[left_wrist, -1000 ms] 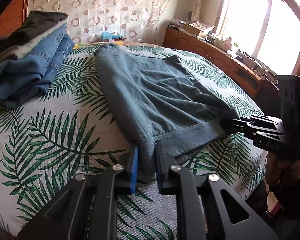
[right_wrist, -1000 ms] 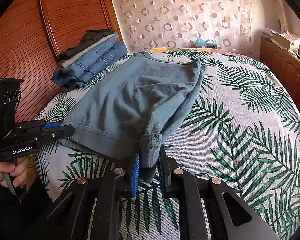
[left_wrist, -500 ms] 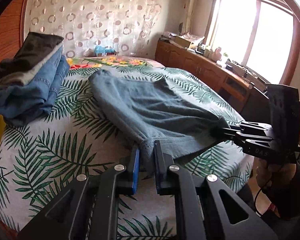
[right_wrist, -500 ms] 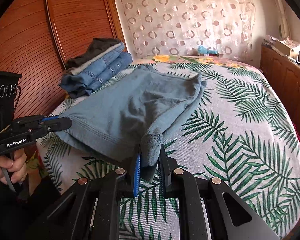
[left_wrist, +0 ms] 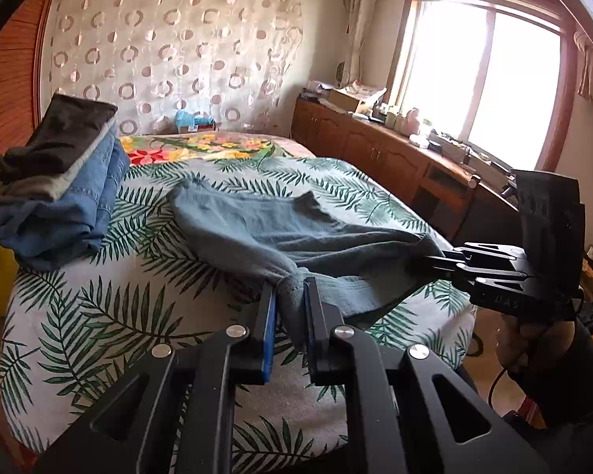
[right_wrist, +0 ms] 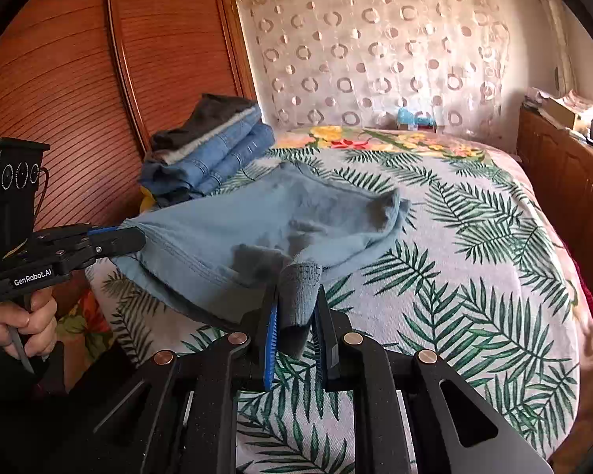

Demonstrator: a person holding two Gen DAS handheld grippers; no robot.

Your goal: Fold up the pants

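Over the last second both hands have risen, so the near hem of the grey-blue pants [left_wrist: 296,233] now hangs clear of the palm-print bedspread [left_wrist: 99,300]. The left gripper [left_wrist: 288,296] is clenched on one hem corner, the right gripper [right_wrist: 296,308] on the other. The far end lies on the bed, ready to be folded over.

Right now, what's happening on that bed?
A person is folding blue-grey pants on a bed with a leaf-print cover, using handheld tongs in each hand. The left tongs are clamped on one near corner of the pants, the right tongs on the other. The near edge hangs lifted between the two grips while the far end lies on the cover. A stack of folded clothes sits by the wooden wall at the bed's edge.
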